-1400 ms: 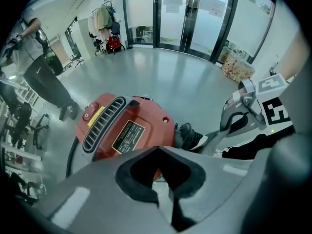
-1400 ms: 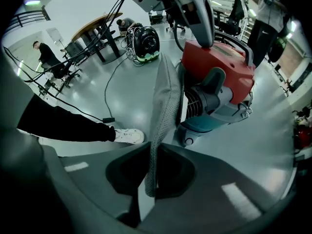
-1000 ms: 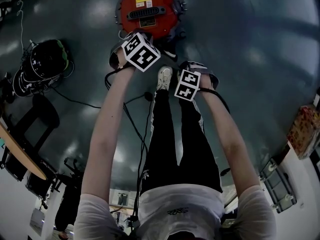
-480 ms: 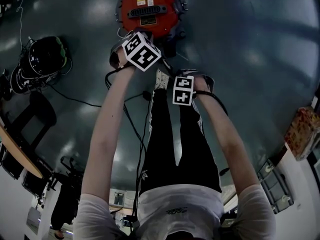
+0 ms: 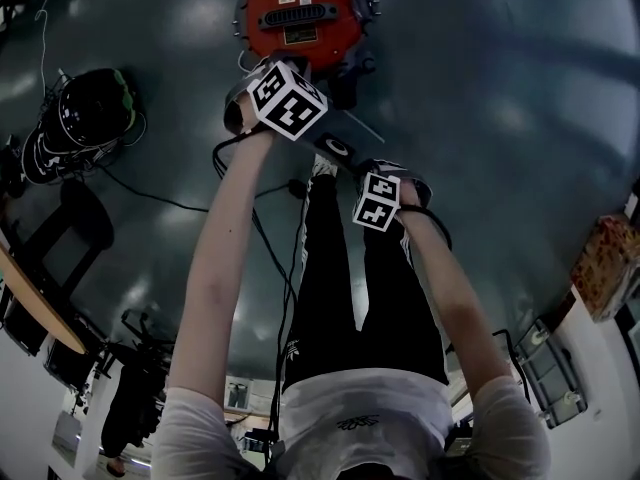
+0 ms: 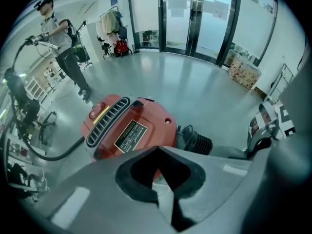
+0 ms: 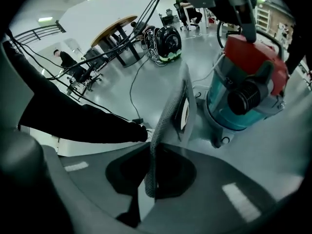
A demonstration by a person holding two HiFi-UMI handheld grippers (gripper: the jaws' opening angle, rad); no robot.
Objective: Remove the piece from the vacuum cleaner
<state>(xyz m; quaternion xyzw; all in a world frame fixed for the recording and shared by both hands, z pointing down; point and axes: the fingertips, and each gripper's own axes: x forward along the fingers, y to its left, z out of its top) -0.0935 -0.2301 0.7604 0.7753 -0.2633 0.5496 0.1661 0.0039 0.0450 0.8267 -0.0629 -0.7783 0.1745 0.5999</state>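
Grey piece (image 7: 170, 112) edge-on, tight between jaws of right gripper (image 7: 151, 155), long axis along them

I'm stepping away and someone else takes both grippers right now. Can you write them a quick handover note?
Right gripper: fingers shut on the flat grey piece, held edge-on.
Left gripper: fingers together, nothing seen between them, poised over the red vacuum cleaner.
Things: the vacuum cleaner stands on the floor; the piece looks clear of it, on the right gripper's side.
Done: the piece appears to be off the vacuum cleaner.
Left: probably carry the piece away and set it down. Keep the right grip firm until then.
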